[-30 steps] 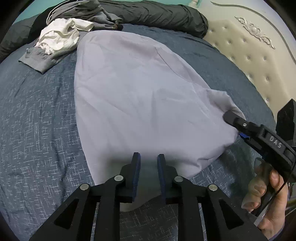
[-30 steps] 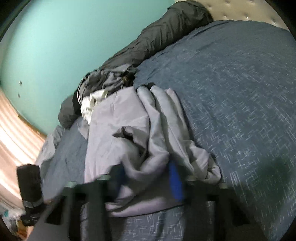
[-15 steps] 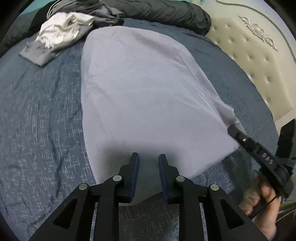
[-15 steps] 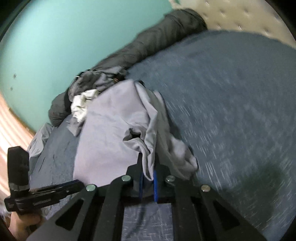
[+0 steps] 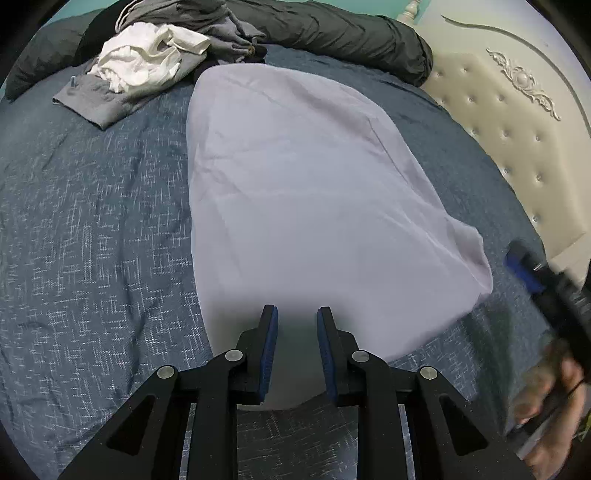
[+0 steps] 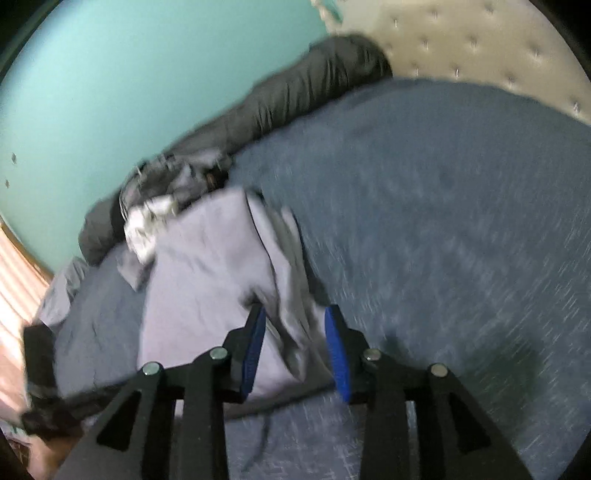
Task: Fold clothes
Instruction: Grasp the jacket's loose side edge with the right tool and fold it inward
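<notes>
A pale lilac garment [image 5: 306, 206] lies spread flat on the blue bedspread [image 5: 85, 236]. My left gripper [image 5: 295, 314] hovers over its near edge, jaws slightly apart and empty. My right gripper [image 6: 295, 312] is open just above the garment's bunched right edge [image 6: 291, 280], holding nothing. The right gripper also shows blurred at the right of the left wrist view [image 5: 535, 273], beside the garment's corner. The right wrist view is motion-blurred.
A heap of white and grey clothes [image 5: 147, 59] lies at the far left of the bed. A dark grey rolled duvet [image 5: 332, 33] runs along the far side. A cream tufted headboard [image 5: 517, 122] stands at the right. A teal wall [image 6: 129, 74] is behind.
My right gripper opened and let go of the garment's right edge, which now lies bunched on the bed. The garment looks flatter. My left gripper stayed over the near edge.
</notes>
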`<state>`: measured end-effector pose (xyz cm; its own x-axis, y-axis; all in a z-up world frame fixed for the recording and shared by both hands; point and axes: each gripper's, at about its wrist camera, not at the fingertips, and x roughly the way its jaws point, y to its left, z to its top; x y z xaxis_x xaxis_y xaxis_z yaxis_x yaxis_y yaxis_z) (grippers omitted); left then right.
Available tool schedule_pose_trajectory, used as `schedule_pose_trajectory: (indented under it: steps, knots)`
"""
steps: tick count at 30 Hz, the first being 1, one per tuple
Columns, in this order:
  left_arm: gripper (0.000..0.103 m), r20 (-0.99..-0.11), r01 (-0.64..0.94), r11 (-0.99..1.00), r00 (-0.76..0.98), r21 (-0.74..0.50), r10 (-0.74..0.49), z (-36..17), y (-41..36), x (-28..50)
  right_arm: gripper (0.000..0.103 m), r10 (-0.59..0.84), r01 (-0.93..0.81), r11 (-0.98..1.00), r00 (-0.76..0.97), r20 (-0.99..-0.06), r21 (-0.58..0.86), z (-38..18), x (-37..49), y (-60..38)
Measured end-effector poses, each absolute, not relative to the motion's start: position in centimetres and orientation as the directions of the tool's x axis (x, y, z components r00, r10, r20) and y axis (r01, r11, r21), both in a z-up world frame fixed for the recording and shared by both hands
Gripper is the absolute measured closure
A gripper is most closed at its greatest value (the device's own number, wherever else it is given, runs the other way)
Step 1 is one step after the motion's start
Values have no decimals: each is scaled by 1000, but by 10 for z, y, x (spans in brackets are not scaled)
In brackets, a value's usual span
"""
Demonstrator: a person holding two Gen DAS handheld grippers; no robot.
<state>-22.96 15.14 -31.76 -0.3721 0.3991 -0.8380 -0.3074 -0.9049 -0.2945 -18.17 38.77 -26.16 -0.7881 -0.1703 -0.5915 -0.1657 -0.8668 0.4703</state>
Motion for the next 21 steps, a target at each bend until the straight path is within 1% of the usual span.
schedule_pose_trajectory:
  steps: [3, 5, 6, 8, 11, 13, 15, 19, 21]
  knots:
    - [79, -841, -314, -905, -371, -286, 394, -320, 154, -228, 70, -248, -82, -871, -777, -578, 485, -255, -190, 374]
    - [79, -841, -318, -905, -371, -283, 393, -321, 156, -227, 80, -297, -26, -881, -747, -595, 473, -259, -200, 360]
    - [79, -840, -320, -903, -369, -286, 397, -321, 155, -227, 85, -297, -18, -892, -729, -616, 452, -264, -205, 354]
    - [79, -838, -320, -899, -363, -299, 408, -323, 153, -228, 87, -283, -17, -915, -685, -671, 403, -278, -217, 346]
    - [79, -834, -322, -892, -354, -316, 424, -325, 150, -228, 92, -240, -21, -947, -615, -751, 320, -296, -229, 343]
    - [79, -833, -325, -889, -350, -322, 429, -328, 151, -229, 100, -221, -15, -961, -561, -798, 277, -309, -237, 345]
    - [79, -831, -326, -887, -348, -328, 435, -331, 152, -228, 103, -223, -7, -965, -513, -829, 264, -322, -242, 349]
    - [79, -829, -324, -883, -339, -340, 444, -337, 152, -228, 103, -217, 4, -970, -458, -862, 242, -342, -252, 351]
    - [79, -830, -316, -882, -333, -349, 448, -340, 151, -229, 103, -195, 22, -978, -442, -875, 207, -343, -254, 346]
